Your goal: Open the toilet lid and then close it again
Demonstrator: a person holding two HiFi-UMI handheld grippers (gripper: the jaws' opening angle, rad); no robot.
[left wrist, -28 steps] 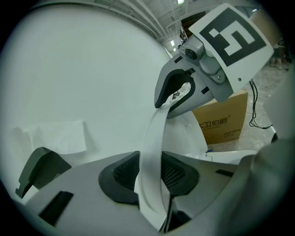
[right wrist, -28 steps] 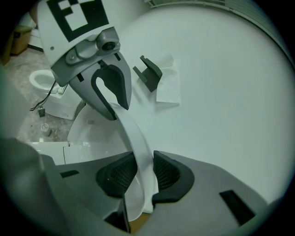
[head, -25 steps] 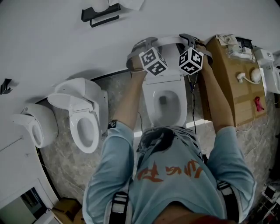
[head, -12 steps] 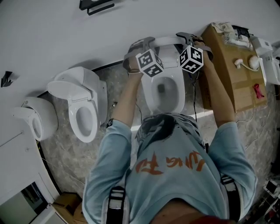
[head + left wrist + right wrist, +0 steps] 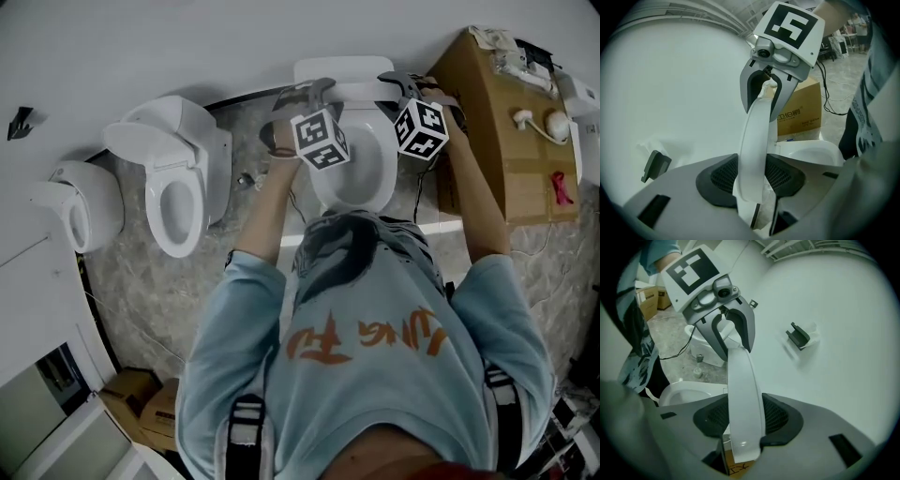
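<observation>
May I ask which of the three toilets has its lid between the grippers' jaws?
The rightmost toilet, beside the cardboard box: left gripper and right gripper both clasp its lid, their jaws having just been opening.

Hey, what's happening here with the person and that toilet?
A person stands over the toilet with a hand-held gripper in each hand. The left hand-held gripper and the right hand-held gripper each grip an edge of the raised toilet lid. Both sets of jaws have just been opening, with the lid between their pads.
</observation>
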